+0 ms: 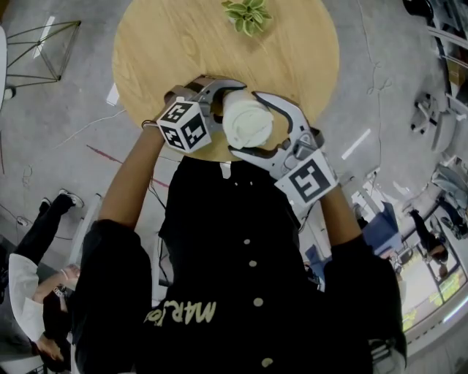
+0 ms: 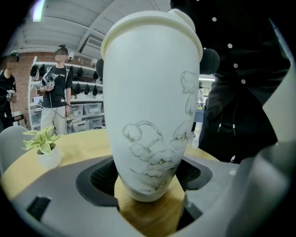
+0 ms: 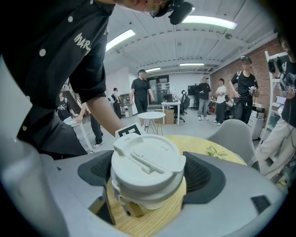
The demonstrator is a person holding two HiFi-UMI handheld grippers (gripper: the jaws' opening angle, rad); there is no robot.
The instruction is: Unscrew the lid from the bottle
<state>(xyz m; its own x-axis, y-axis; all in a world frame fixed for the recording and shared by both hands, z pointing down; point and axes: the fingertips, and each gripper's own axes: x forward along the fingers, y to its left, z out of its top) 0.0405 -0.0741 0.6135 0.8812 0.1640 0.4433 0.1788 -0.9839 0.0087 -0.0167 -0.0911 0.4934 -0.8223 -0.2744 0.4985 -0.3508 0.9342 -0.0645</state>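
Observation:
A white bottle (image 2: 148,115) with a faint line drawing stands upright on the round wooden table (image 1: 183,44), near its front edge. The bottle's white lid (image 3: 145,162) has a raised bar across the top. My left gripper (image 2: 148,185) is open around the bottle's narrow lower body, with a dark pad close on each side. My right gripper (image 3: 148,180) is open around the lid, its pads level with the lid's rim and close to it. In the head view the left gripper (image 1: 228,109) comes in from the left and the right gripper (image 1: 243,123) from the lower right. The lid (image 1: 247,123) shows between them.
A small potted plant (image 1: 247,14) stands at the table's far edge. The person's black jacket is right behind the table's front edge. Several people, shelves, a small white table (image 3: 151,115) and a grey chair (image 3: 233,134) are in the room beyond.

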